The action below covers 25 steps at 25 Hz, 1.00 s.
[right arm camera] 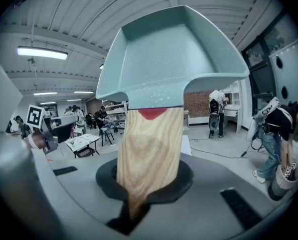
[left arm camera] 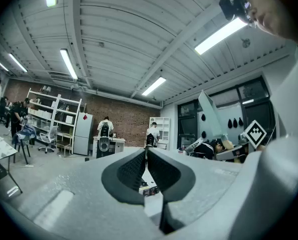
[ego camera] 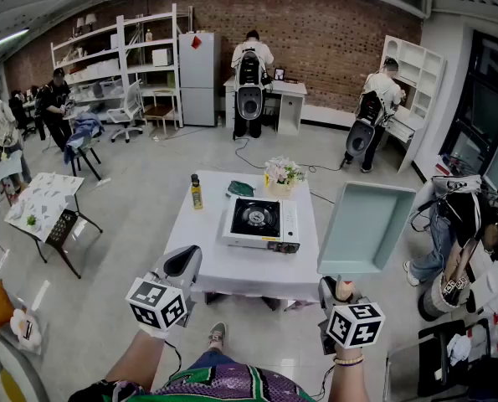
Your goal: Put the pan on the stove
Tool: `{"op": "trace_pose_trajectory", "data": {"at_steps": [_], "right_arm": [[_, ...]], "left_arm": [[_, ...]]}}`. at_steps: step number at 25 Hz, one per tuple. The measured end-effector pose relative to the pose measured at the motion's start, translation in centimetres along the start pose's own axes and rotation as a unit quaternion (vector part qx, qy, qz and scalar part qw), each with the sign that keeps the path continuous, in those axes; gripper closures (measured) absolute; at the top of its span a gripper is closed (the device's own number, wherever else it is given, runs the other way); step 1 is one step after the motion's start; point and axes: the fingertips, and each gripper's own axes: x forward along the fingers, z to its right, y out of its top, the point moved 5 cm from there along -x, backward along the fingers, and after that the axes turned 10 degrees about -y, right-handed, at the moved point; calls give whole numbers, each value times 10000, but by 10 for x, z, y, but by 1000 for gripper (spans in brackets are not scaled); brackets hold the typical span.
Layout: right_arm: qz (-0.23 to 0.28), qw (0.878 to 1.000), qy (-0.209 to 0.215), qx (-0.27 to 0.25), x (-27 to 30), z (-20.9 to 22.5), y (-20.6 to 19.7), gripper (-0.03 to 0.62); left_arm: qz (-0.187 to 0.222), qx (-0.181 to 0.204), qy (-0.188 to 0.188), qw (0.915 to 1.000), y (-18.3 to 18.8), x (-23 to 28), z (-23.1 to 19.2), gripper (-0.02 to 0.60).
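A pale teal square pan point(ego camera: 366, 227) with a wooden handle point(right arm camera: 149, 154) hangs in the air to the right of the table, tilted up. My right gripper point(ego camera: 339, 290) is shut on that handle; in the right gripper view the pan point(right arm camera: 171, 59) fills the space above the jaws. The portable gas stove point(ego camera: 260, 223) sits in the middle of the white table point(ego camera: 200, 266), with nothing on its burner. My left gripper point(ego camera: 182, 263) hovers at the table's near left corner, its jaws shut together with nothing between them point(left arm camera: 145, 154).
On the table behind the stove stand a yellow bottle point(ego camera: 197, 193), a folded green cloth point(ego camera: 240, 188) and a flower pot point(ego camera: 282, 175). A person point(ego camera: 449, 233) bends over bags at the right. A small table point(ego camera: 46, 203) stands on the left, with people working at desks by the brick wall.
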Motion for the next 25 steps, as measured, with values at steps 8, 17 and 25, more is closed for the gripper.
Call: {"op": "trace_pose_trajectory", "data": {"at_steps": [8,17,25], "right_arm": [[45,10000,-2,-30,-9,-2,-3,560],[62,9999,-73,-78,-13,-1,2,560],[65,9999,-23,-112,-12,-2,0,560]], "left_arm": [[11,12,-46,10000,-4,-8,9,555],[77,6,-13,10000,-1,-9,9,555],[10,-44,5,10000,-10,-11,12,555]]}}
